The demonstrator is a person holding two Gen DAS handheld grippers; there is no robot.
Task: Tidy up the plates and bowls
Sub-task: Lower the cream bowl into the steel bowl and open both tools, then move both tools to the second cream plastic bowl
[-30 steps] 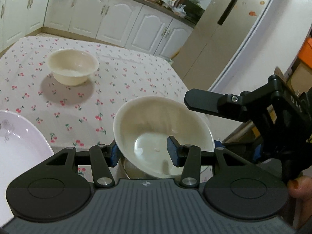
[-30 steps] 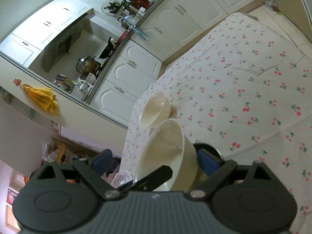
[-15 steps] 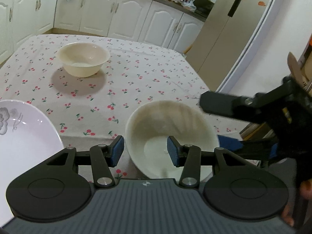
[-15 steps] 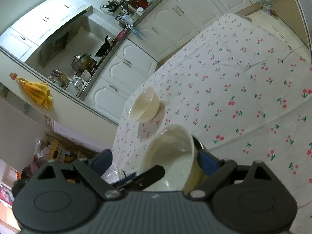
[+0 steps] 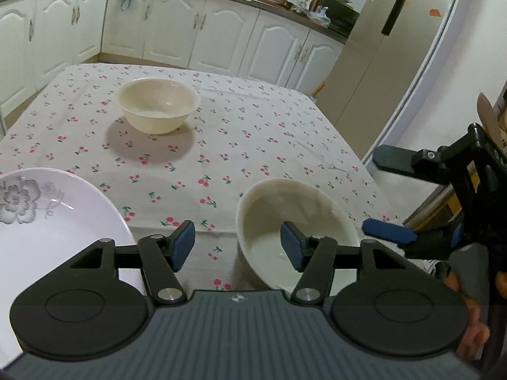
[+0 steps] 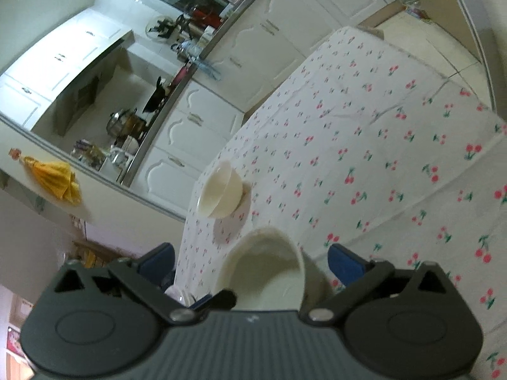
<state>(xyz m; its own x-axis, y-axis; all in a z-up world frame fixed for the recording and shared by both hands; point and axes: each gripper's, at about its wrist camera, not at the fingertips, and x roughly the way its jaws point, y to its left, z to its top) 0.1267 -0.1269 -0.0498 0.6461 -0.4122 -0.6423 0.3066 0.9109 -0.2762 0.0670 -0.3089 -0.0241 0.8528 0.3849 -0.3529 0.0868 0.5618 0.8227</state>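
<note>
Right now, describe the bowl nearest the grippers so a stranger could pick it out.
Find the table with the cherry-print cloth. At its near right corner sits a cream bowl, next to the white flowered plate. Unlike the other cream bowl far up the table, this one is tilted.

The left gripper [image 5: 235, 243] is showing a dark grey ridged body, two black round discs, black arms with shiny silver screws and blue pads [image 5: 182, 244]. A tiny white mark is sitting on its top edge. The right gripper [image 6: 252, 261] is looking the same: grey ribs, black arms, blue pads [image 6: 343, 261].
</note>
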